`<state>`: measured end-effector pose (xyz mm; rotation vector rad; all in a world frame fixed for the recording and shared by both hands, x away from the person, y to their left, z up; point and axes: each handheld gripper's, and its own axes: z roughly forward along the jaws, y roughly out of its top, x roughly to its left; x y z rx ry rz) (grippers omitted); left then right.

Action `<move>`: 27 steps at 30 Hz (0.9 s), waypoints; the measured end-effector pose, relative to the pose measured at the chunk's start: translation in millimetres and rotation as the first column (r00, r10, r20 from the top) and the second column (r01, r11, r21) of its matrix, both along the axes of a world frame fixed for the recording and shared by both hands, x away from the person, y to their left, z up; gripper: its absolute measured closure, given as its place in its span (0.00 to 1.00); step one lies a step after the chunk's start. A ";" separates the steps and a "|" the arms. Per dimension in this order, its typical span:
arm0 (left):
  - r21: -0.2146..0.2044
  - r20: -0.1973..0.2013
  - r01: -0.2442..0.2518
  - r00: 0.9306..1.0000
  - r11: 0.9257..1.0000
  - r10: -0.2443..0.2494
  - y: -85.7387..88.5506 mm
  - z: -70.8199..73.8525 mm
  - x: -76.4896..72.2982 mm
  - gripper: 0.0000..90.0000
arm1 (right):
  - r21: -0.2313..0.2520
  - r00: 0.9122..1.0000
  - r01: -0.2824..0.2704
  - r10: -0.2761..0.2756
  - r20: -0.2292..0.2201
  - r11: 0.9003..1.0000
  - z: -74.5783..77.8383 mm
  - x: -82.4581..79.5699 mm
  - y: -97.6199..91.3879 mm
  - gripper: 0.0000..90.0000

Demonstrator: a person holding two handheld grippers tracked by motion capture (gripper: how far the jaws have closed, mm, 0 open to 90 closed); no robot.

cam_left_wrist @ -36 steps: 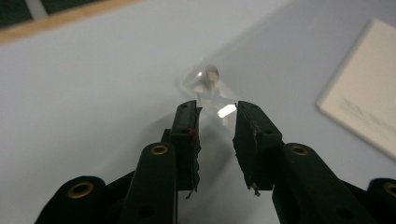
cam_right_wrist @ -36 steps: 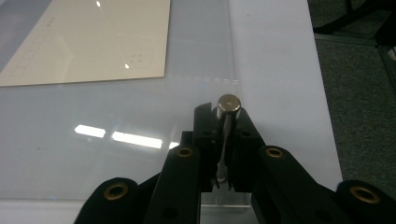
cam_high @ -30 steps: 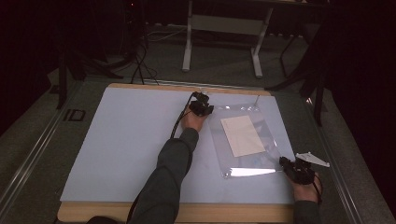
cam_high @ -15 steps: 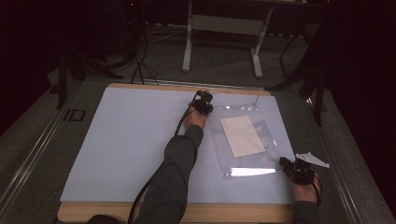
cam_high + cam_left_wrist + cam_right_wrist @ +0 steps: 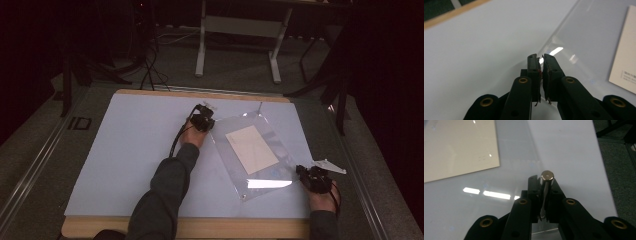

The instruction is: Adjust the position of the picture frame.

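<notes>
Clear sleeve [image 5: 252,155] with card lies on the tabletop [image 5: 125,150] in the high view; left hand-held gripper [image 5: 541,58] has just pinched its edge, right hand-held gripper [image 5: 543,180] grips a metal pin [image 5: 547,175] there; pull evenly, avoid tearing.

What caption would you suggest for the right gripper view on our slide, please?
Right gripper clamps a small metal cylinder at the edge of a clear plastic sleeve holding a beige card.
</notes>
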<state>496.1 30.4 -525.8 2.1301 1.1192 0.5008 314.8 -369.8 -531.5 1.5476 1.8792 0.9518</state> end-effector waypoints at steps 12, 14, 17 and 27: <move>-0.040 -0.002 -0.060 0.998 0.997 0.060 91.3 -2.6 -109.8 0.95 | -0.024 0.998 -0.049 0.048 -0.039 0.998 3.2 53.6 46.8 0.95; -0.039 -0.008 -0.067 0.998 0.997 0.067 98.7 -2.6 -133.4 0.95 | -0.019 0.997 -0.066 0.065 -0.045 0.998 3.4 62.1 53.8 0.94; -0.066 -0.021 -0.077 0.997 0.995 0.076 105.5 -2.5 -166.4 0.95 | -0.011 0.994 -0.096 0.095 -0.047 0.995 3.3 72.1 60.8 0.94; -0.075 0.019 -0.020 1.000 0.997 0.022 95.6 -6.4 -254.5 0.95 | -0.006 0.979 -0.200 0.199 -0.048 0.980 2.9 93.7 72.4 0.94</move>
